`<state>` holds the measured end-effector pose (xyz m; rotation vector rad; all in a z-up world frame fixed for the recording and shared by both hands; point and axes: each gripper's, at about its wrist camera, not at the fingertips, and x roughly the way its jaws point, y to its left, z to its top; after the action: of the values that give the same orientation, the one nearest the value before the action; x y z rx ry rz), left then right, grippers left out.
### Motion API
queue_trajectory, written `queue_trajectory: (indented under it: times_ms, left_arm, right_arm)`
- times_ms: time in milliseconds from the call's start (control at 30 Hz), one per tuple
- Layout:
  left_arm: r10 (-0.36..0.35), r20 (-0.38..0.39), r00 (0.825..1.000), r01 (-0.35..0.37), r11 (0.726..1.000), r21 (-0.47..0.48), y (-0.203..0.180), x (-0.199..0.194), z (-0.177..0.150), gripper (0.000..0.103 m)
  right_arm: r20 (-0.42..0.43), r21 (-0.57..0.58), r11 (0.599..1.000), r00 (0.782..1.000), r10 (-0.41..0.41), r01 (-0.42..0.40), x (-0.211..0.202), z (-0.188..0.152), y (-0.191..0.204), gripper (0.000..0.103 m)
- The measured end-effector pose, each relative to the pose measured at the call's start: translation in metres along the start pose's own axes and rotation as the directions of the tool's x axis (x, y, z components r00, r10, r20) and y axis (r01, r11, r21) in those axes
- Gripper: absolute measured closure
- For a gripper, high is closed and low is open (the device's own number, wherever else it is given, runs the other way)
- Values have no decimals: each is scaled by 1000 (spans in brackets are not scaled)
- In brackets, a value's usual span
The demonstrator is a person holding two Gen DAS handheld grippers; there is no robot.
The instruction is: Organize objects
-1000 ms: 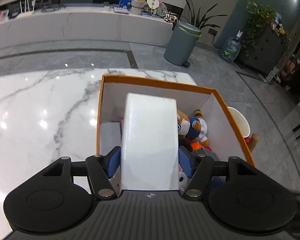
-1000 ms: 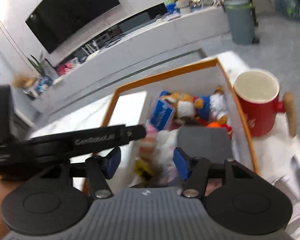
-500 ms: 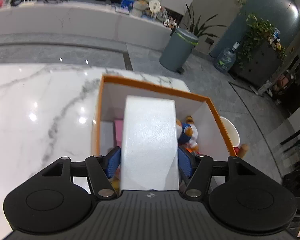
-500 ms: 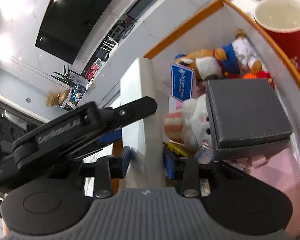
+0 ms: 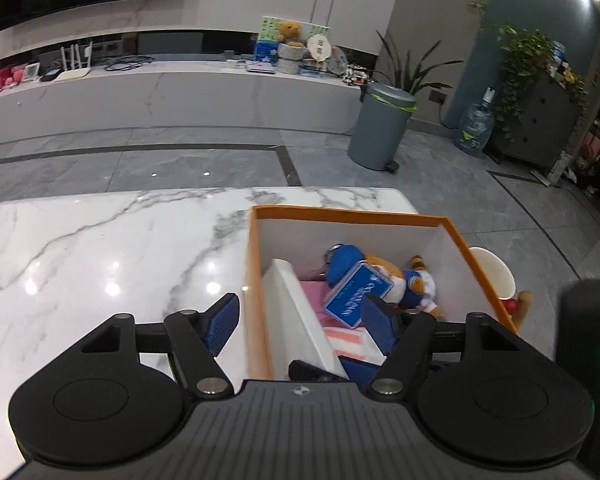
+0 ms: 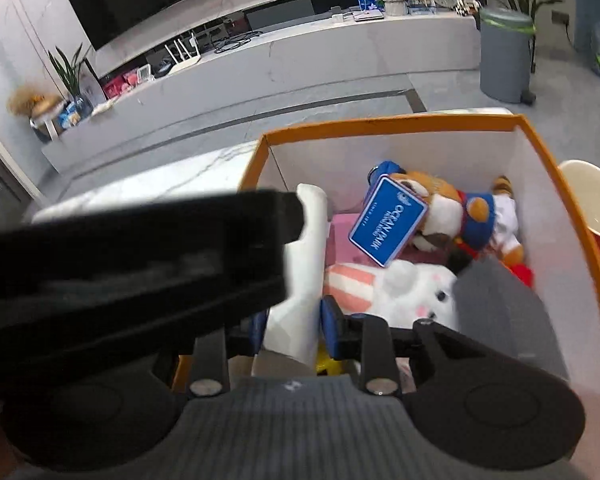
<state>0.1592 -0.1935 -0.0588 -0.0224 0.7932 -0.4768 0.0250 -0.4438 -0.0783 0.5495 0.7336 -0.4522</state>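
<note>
An orange storage box (image 5: 352, 213) (image 6: 392, 123) stands on the marble table (image 5: 100, 240). A white box (image 5: 296, 320) (image 6: 304, 272) stands on edge along the orange box's left wall. My right gripper (image 6: 292, 328) is shut on the white box's near end. My left gripper (image 5: 300, 316) is open and empty, its fingers spread over the orange box's left wall. Inside lie a plush tiger (image 6: 460, 216) with a blue tag (image 6: 388, 226), a white plush (image 6: 416, 292) and a dark grey box (image 6: 500, 304).
A red mug (image 6: 596, 212) (image 5: 496, 280) with a wooden handle stands right of the orange box. The left gripper's black body (image 6: 132, 264) blocks the left of the right wrist view. The table edge lies just behind the orange box.
My left gripper let go of the white box, opened and drew back to the left. My right gripper closed on the white box, which now stands inside the orange box.
</note>
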Motion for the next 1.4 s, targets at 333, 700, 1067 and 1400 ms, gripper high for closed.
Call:
queue_trajectory:
  times_ms: [333, 700, 1067, 1400]
  left_arm:
    - [25, -5, 1000, -25, 1000, -3, 10, -8, 0, 24]
    - [15, -40, 999, -12, 997, 81, -21, -28, -13, 19]
    - [21, -36, 999, -16, 991, 135, -39, -65, -28, 9]
    - [24, -45, 999, -20, 997, 71, -24, -91, -54, 2]
  right_arm:
    - [-46, -12, 999, 998, 43, -43, -4, 13, -4, 54]
    - [49, -75, 985, 988, -149, 153, -83, -10, -33, 45]
    - [110, -104, 948, 951, -289, 300, -147, -39, -35, 34]
    - [183, -105, 910, 907, -378, 400, -188, -59, -20, 13]
